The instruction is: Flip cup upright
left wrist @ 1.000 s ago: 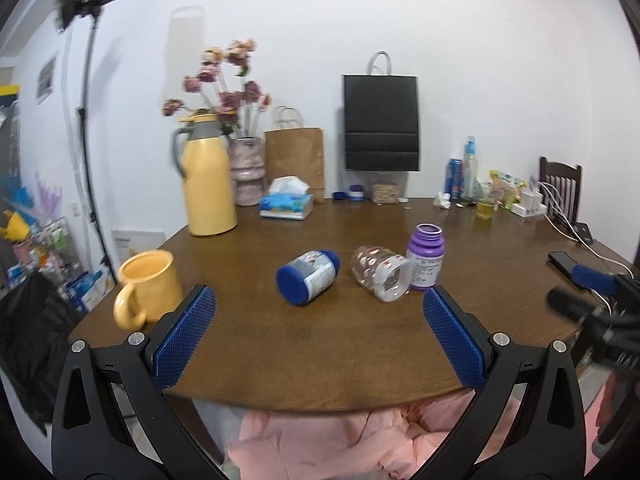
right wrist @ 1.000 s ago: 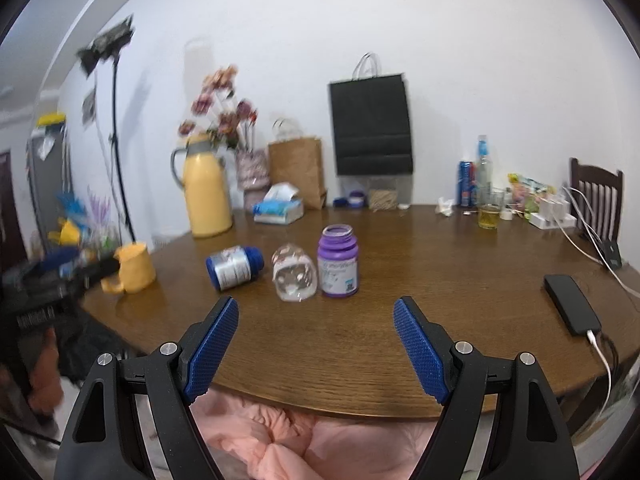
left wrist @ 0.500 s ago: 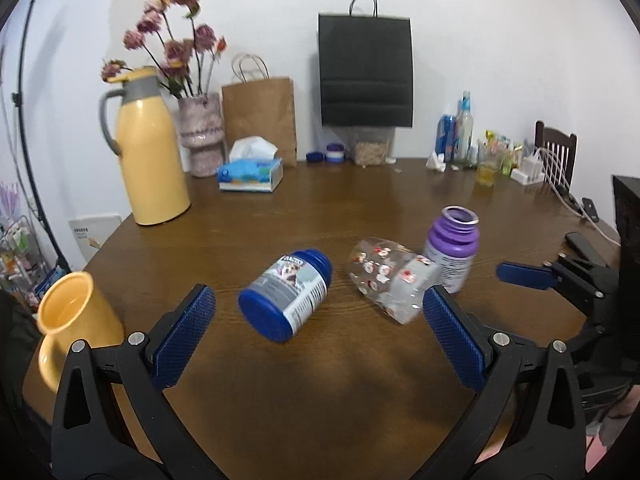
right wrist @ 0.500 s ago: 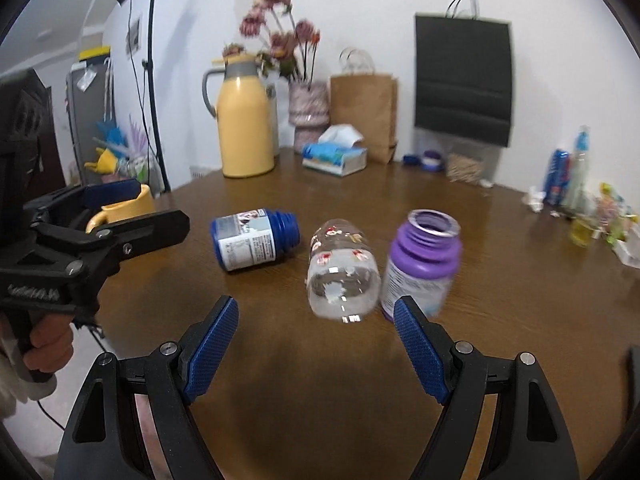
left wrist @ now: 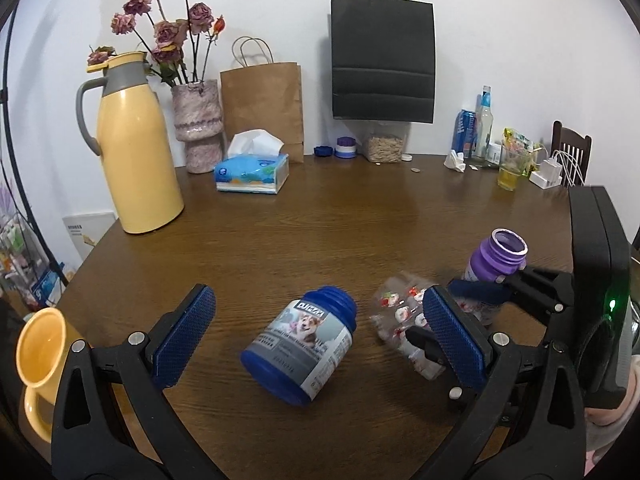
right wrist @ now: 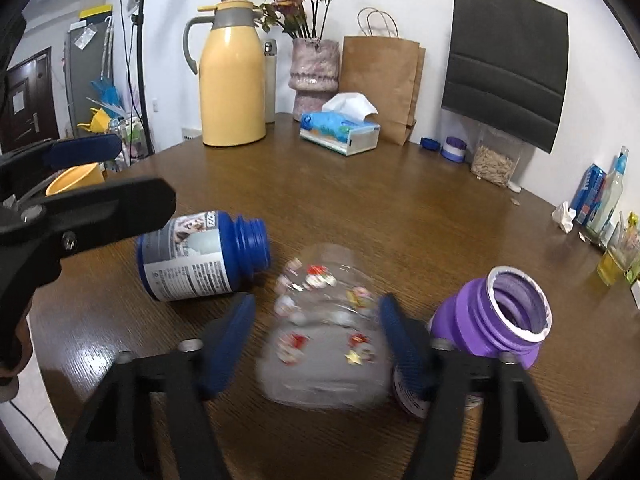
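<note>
A clear cup (right wrist: 326,332) with small printed figures lies on its side on the brown table (right wrist: 400,216), its base toward me. My right gripper (right wrist: 316,336) is open, one finger on each side of the cup, close to its walls. In the left wrist view the cup (left wrist: 400,320) lies partly behind my right finger. My left gripper (left wrist: 316,340) is open around a blue bottle (left wrist: 304,344) lying on its side, not touching it.
An open purple bottle (right wrist: 496,320) stands just right of the cup. The blue bottle (right wrist: 200,256) lies left of it. A yellow mug (left wrist: 40,360) stands at the left edge. Yellow jug (left wrist: 132,148), vase, tissue box (left wrist: 252,172) and paper bags stand at the back.
Both grippers have moved forward and down over the table. The right gripper now straddles the clear cup and its jaws have narrowed. The left gripper now frames the blue bottle.
</note>
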`<state>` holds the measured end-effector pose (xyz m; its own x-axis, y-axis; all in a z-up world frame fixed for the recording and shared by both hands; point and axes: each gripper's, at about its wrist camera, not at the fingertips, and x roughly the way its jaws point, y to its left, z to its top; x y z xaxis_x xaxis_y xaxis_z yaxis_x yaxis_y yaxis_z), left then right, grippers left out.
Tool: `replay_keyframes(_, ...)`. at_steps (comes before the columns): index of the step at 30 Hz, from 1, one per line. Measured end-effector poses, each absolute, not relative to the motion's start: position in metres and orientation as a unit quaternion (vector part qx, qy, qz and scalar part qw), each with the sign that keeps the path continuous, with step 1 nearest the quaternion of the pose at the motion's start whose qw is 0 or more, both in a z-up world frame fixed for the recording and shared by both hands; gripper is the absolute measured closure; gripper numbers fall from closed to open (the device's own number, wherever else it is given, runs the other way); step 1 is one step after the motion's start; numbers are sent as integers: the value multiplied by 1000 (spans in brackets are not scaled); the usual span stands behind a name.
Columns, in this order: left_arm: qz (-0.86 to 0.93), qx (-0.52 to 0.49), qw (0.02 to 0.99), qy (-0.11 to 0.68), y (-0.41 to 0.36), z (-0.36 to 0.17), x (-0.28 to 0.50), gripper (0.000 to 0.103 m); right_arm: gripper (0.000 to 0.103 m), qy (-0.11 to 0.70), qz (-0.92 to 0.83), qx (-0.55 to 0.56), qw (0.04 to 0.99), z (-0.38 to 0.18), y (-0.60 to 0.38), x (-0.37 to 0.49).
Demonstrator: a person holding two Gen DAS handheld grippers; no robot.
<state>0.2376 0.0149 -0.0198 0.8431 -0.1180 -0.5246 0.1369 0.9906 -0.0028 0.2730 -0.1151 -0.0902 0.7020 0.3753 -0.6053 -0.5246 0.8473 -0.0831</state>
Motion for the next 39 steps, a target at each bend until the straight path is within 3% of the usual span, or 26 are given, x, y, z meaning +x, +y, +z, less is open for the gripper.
replay_keyframes(9,-125,22,951,282,-16,-21,219,3,43,284,278,-166,903,-92,-136,216)
replay_keyframes(13,-196,12,930,311,-43,-26,215,9,43,282,292,-177,896,-92,-154,193)
replay_keyframes(15,-215,1,917,337,-54,-35,223,18,43,282,297,-177,895,-92,-160,188)
replay_keyframes(17,-226,-12,905,359,-61,-43,232,34,43,277,302,-177,895,-93,-165,181)
replay_keyframes(22,-228,-10,889,398,-79,-64,244,53,41,261,293,-191,900,-98,-173,168)
replay_keyframes(29,-195,18,902,384,-73,-66,229,53,26,269,268,-179,908,-104,-199,163)
replay_keyframes(37,-179,40,904,386,-72,-67,220,51,26,290,208,-137,924,-108,-230,170)
replay_keyframes(39,-193,30,903,382,-73,-60,218,46,26,289,205,-133,925,-108,-233,169)
